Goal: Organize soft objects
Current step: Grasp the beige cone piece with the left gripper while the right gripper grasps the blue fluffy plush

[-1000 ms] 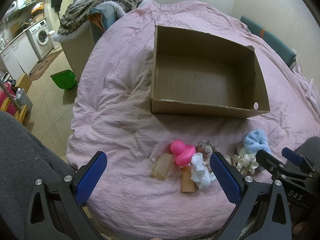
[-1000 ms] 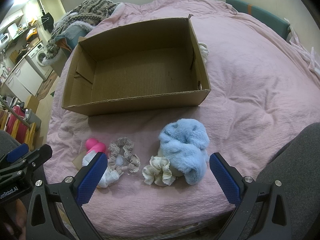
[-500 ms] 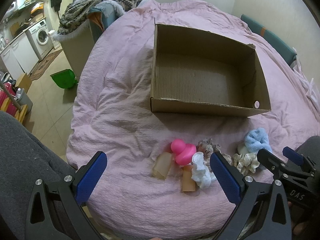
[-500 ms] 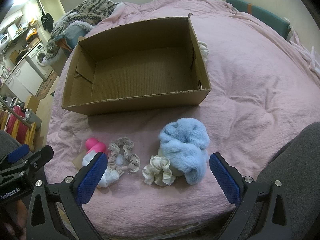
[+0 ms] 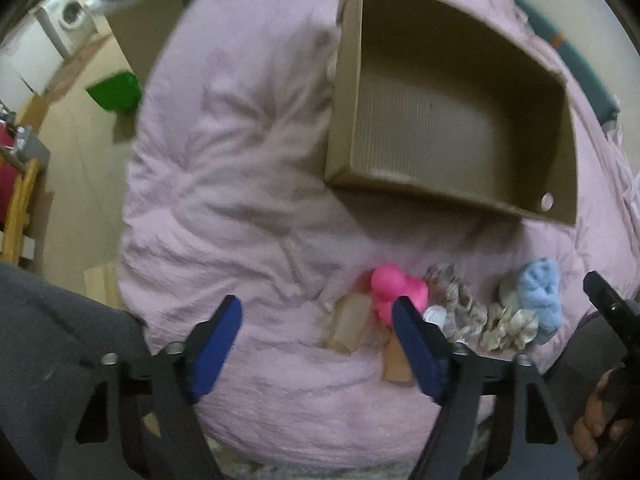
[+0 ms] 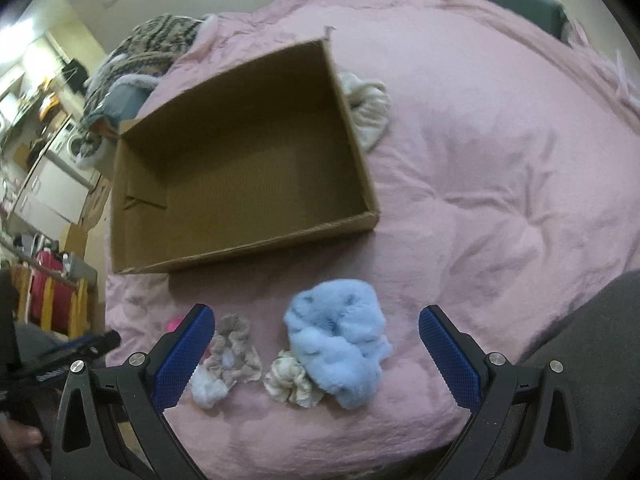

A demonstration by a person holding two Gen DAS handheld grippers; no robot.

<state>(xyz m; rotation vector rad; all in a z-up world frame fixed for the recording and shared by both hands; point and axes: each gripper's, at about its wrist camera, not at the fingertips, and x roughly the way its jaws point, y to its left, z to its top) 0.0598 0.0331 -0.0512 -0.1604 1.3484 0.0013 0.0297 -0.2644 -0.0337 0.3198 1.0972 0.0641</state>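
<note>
Scrunchies (image 5: 460, 304) and a pink rubber duck (image 5: 396, 288) lay bunched on the pink bedspread (image 5: 240, 160) before the left gripper (image 5: 316, 344), spread and holding nothing. From the right view, the right gripper (image 6: 316, 356) gaped around the blue fluffy scrunchie (image 6: 340, 352), near the cardboard box (image 6: 240, 252).

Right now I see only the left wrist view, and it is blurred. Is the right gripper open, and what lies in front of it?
Observer: The right gripper is open and empty. The blue fluffy piece lies on the bed just ahead, between its fingers.
Operator: Is something soft hidden behind the box?
Observer: Yes. A cream cloth lies outside the cardboard box, beside the far end of its right wall.
Operator: The white piece is half covered for me. Where exactly is it?
Observer: The white piece lies on the bed and touches the grey scrunchie.
</note>
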